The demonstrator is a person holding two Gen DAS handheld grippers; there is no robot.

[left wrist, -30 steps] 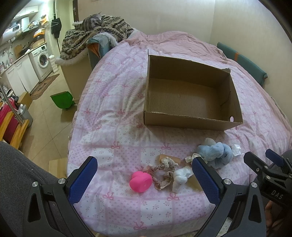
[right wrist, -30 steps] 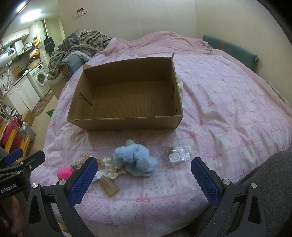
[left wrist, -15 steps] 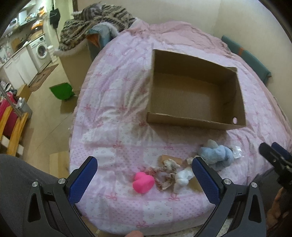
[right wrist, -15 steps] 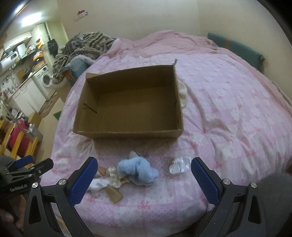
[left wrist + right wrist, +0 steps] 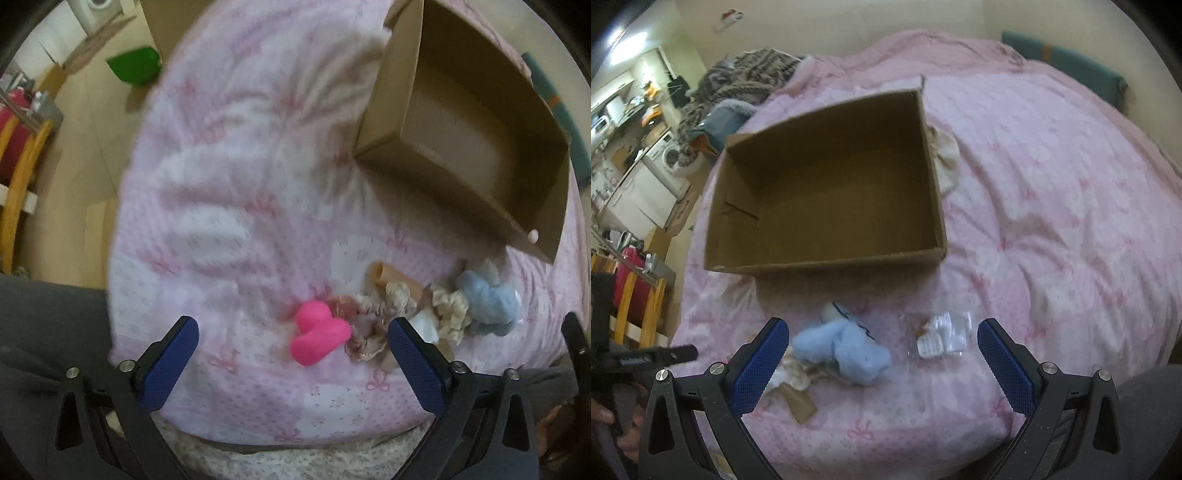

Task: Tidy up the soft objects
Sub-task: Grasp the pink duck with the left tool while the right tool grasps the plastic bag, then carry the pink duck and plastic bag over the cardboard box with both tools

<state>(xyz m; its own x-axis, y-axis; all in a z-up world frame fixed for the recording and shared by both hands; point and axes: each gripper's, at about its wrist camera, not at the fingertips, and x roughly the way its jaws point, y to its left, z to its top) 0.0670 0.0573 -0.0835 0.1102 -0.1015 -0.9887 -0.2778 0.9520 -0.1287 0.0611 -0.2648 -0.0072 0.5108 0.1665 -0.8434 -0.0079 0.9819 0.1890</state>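
A row of soft things lies near the front edge of the pink quilt: a pink heart plush [image 5: 317, 338], beige scrunchies [image 5: 373, 325], a small white piece [image 5: 424, 326] and a blue plush [image 5: 487, 306] [image 5: 842, 349]. An empty cardboard box [image 5: 461, 122] [image 5: 827, 195] stands beyond them. My left gripper [image 5: 293, 363] is open, hovering above the pink heart. My right gripper [image 5: 882, 363] is open and empty, above the blue plush.
A clear plastic packet [image 5: 940, 334] lies right of the blue plush. A brown card piece [image 5: 798, 400] lies by the scrunchies. A cream cloth [image 5: 947, 158] sits behind the box. The bed edge drops to the floor on the left, with a green dustpan [image 5: 135, 64].
Both grippers have tilted down and moved in towards the soft things. The left view now centres on the pink heart. Both stay open.
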